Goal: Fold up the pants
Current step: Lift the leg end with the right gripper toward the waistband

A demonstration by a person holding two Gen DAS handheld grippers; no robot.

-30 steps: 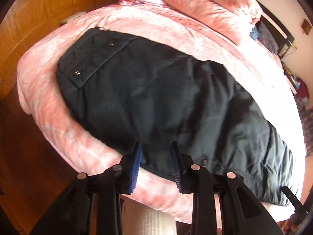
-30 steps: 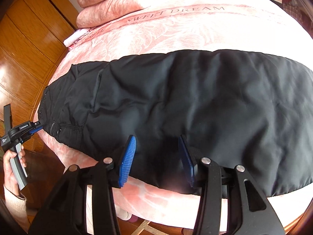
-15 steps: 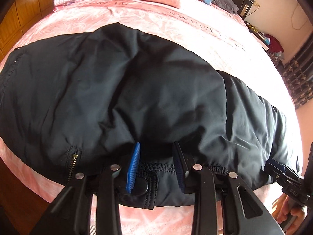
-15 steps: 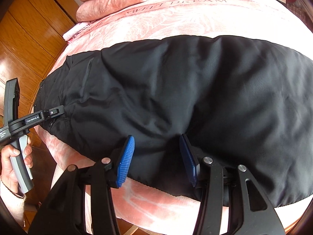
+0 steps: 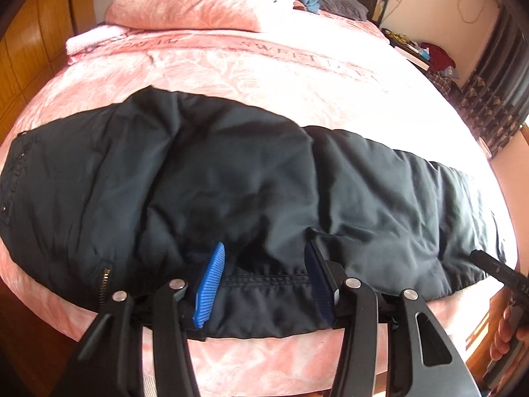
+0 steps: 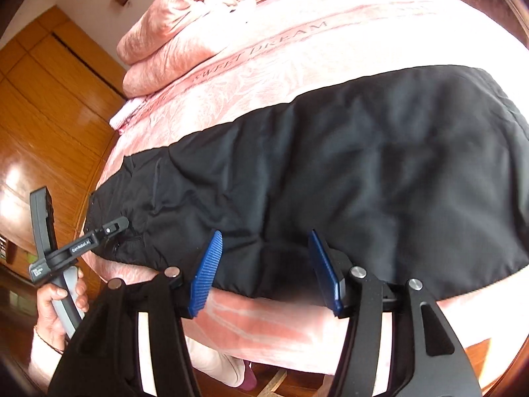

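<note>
Black pants (image 5: pixel 231 172) lie stretched across the near side of a pink bed (image 5: pixel 264 66), also seen in the right wrist view (image 6: pixel 363 172). My left gripper (image 5: pixel 264 248) hovers at their near edge. Its jaws are opening, and a stitched hem (image 5: pixel 264 279) lies loose between the blue pads (image 5: pixel 211 284). My right gripper (image 6: pixel 264 236) stands over the near edge farther right, its jaws also opening, with fabric between them but not pinched. Each gripper shows in the other's view: the left (image 6: pixel 117 225) held by a hand (image 6: pixel 59 301), the right (image 5: pixel 489 266) at the pants' right end.
Folded pink quilts (image 5: pixel 198 6) and a white towel (image 5: pixel 89 38) lie at the head of the bed. A wooden wardrobe (image 6: pixel 49 99) stands to the left. A cluttered nightstand (image 5: pixel 426 56) and curtain (image 5: pixel 496 92) are at the far right. The person's foot (image 6: pixel 238 374) stands by the bed's front.
My left gripper has swung right along the pants' near edge and its jaws have spread off the hem. The right gripper's jaws have widened and its view has rolled and drawn back.
</note>
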